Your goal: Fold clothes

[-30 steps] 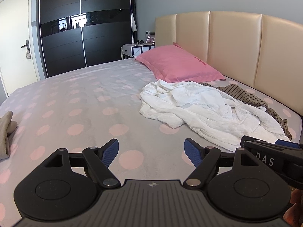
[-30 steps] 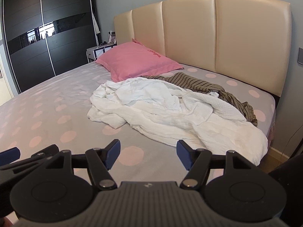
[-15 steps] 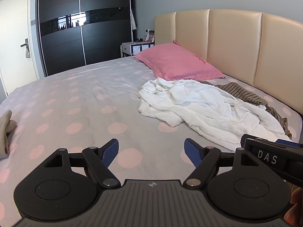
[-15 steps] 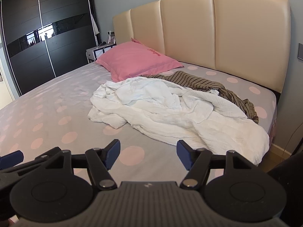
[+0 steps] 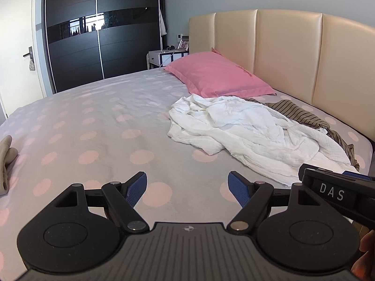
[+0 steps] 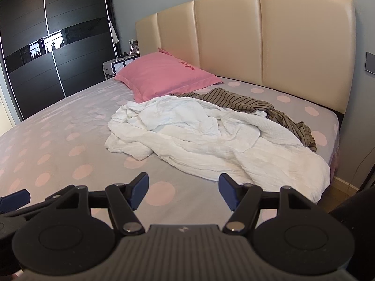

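Note:
A crumpled white garment lies on the right side of the bed, also in the right wrist view. A brown striped garment lies partly under it toward the headboard, also in the left wrist view. A folded beige cloth sits at the left edge. My left gripper is open and empty above the sheet, short of the white garment. My right gripper is open and empty, near the white garment's front edge. The right gripper's body shows at the left view's right edge.
The bed has a grey sheet with pink dots. A pink pillow lies against the beige headboard. A nightstand, a dark wardrobe and a door stand beyond. The bed's right edge drops to the floor.
Both grippers have tilted and shifted slightly, so the bed and clothes sit a little differently in view. Both stay open and empty. The clothes have not moved.

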`<state>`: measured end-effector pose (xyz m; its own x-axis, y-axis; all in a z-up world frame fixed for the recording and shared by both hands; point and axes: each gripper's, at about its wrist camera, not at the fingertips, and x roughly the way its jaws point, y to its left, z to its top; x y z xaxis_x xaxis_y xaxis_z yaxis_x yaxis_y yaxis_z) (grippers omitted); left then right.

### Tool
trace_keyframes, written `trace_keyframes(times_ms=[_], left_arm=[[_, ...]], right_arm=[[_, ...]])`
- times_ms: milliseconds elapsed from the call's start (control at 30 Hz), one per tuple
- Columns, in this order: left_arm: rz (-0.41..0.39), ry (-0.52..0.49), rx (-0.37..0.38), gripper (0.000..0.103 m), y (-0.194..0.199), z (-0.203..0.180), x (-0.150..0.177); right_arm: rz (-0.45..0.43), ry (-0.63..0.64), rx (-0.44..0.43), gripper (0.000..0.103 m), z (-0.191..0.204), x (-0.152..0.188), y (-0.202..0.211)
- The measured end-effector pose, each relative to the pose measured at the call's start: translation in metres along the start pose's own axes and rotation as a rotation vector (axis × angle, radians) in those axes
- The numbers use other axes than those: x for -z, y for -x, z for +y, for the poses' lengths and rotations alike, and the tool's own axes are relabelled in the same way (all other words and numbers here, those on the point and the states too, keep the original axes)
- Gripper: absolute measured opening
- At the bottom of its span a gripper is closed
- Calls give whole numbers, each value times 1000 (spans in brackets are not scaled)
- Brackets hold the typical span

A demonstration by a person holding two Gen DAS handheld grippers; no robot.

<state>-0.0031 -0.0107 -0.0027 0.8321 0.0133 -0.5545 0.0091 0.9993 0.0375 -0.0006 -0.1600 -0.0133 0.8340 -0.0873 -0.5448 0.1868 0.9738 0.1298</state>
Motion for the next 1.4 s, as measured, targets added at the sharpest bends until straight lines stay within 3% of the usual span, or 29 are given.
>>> trace_keyframes(times_ms=[1000,1233,1400], left_arm=[[25,18,2,76,-5,2,1],[65,36,-21,76,-26,23,1],[88,62,-47,75,-44,43,0]], right_arm=[[16,19,2,69,1,-2,-4],[64,139,-59,69,8,-33,-25],[152,294,-128,69,13,-58,-72]])
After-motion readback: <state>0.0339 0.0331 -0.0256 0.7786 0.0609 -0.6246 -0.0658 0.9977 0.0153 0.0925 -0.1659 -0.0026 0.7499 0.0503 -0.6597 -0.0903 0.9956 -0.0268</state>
